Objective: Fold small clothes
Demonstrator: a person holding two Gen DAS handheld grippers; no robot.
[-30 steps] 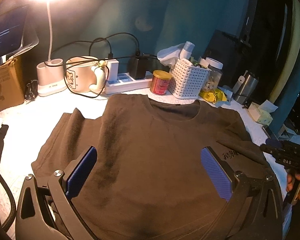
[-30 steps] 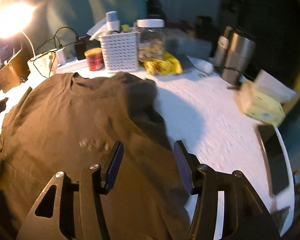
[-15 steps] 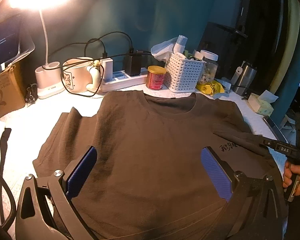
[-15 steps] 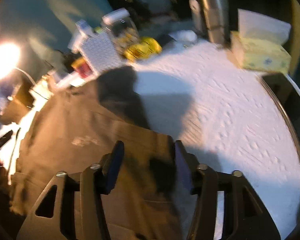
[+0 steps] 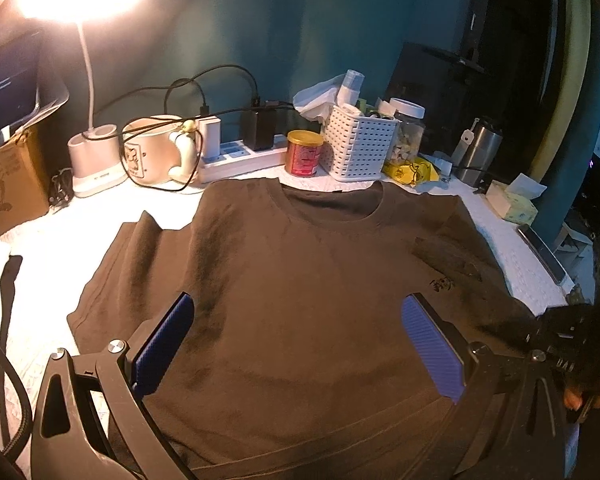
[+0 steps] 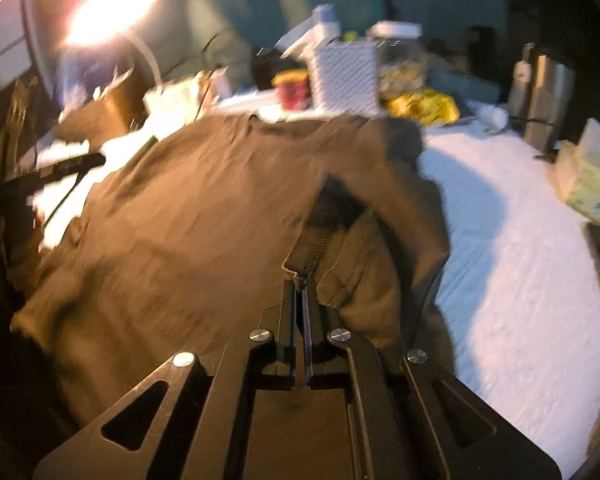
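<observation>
Right fingers (image 6: 305, 286) just clamped on the brown t-shirt's (image 5: 300, 288) sleeve edge, pinch point blurred. Left fingers (image 5: 300, 344) spread wide above the shirt, spread on bench (image 5: 60, 248); hem cut off.

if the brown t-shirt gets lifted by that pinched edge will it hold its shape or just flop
Probably flop: the brown t-shirt already bunches where the right gripper is shut on its edge. It looks thin and light, so the rest should trail along. It may drag on the textured white table cover.
</observation>
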